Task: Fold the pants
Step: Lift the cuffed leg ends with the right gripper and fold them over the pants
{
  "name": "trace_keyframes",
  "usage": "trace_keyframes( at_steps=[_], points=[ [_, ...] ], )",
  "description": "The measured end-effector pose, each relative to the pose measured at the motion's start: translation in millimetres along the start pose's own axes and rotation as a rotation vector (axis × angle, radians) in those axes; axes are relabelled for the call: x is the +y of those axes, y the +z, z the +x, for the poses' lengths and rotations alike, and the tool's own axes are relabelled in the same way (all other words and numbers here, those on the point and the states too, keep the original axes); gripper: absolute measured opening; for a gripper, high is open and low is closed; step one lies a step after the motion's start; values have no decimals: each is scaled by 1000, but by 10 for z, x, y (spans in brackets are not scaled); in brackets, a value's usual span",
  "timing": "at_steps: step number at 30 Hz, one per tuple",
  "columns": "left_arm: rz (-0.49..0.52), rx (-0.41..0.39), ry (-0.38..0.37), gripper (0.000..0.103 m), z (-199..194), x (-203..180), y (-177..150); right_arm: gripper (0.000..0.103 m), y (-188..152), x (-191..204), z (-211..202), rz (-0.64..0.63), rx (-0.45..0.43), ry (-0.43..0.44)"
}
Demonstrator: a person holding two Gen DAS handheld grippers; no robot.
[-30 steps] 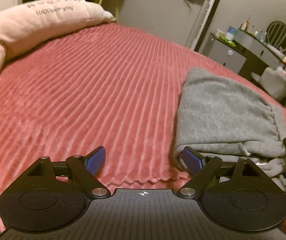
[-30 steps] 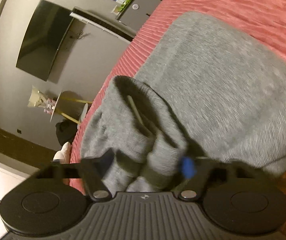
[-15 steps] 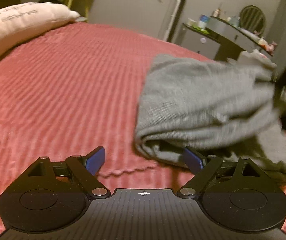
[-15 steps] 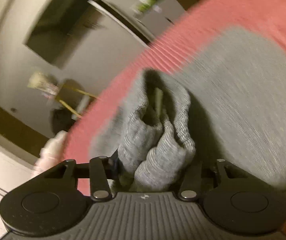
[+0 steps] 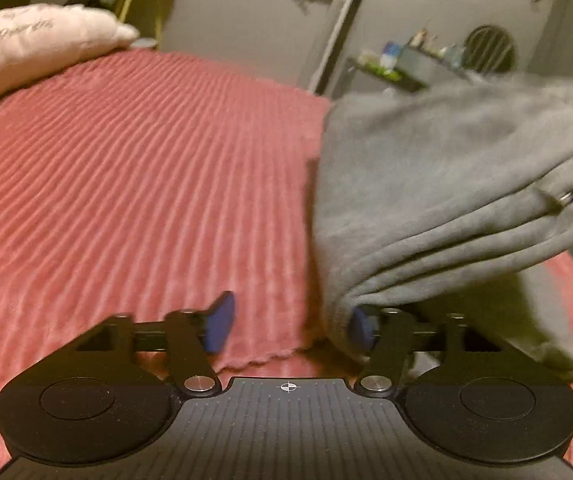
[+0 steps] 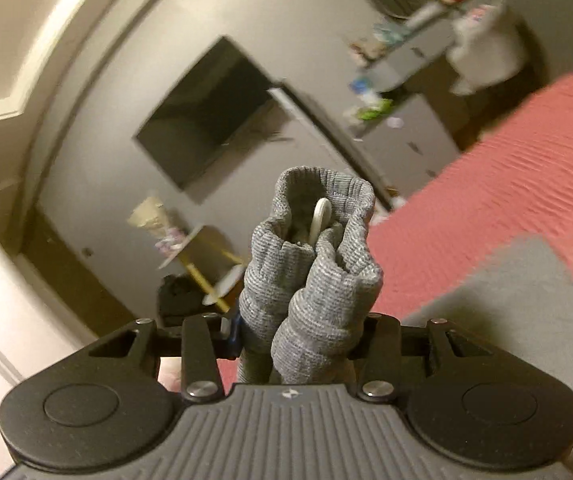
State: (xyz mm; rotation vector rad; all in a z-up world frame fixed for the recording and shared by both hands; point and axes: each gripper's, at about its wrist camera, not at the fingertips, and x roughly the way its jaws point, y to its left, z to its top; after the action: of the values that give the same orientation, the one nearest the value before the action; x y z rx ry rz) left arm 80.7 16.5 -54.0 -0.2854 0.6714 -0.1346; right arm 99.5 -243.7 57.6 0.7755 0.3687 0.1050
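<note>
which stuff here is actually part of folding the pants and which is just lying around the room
Part of the job:
grey pants, bunched cuffs pinched in the right gripper
left gripper, open at the pants' near edge
red bedspread, the folding surface

Just lying about:
pink pillow
wall TV
cluttered dresser
yellow-legged side table

The left gripper [image 5: 288,326] hangs low over a pink ribbed bed [image 5: 134,184], its blue pads [image 5: 219,326] spread wide; the right pad is partly hidden behind a hanging corner of the grey pants [image 5: 438,184], with nothing pinched between the two. The pants are bunched in folds that rise to the right edge of the frame, their lower end draped on the bed. A pale pillow [image 5: 26,52] lies at the far left, and a cluttered dresser [image 5: 402,68] stands against the grey wall behind, blurred.
</note>
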Motion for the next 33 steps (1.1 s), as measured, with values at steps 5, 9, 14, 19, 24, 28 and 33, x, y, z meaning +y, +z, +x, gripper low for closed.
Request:
trace_keyframes(
  at_steps=[5,9,14,19,24,28,33],
  points=[
    [42,-43,-58,54,-68,-111,-17,43,-16,-354,-189,25,-35,-35],
    [36,75,-55,69,86,-80,-62,46,-244,-788,-289,11,-58,-117],
    [18,91,-61,78,103,-46,-50,55,-566,-1596,-173,282,112,-278],
    [14,102,-45,81,162,3,-49,76,-564,-1500,-111,234,102,-238],
    [16,102,-47,82,148,-34,-92,71,-605,-1446,-94,184,85,-263],
    [11,104,-50,82,129,-34,-108,48,-595,-1399,-169,170,77,-292],
    [9,104,-50,82,116,-43,-125,45,-414,-1061,-275,84,7,-197]
  ],
)
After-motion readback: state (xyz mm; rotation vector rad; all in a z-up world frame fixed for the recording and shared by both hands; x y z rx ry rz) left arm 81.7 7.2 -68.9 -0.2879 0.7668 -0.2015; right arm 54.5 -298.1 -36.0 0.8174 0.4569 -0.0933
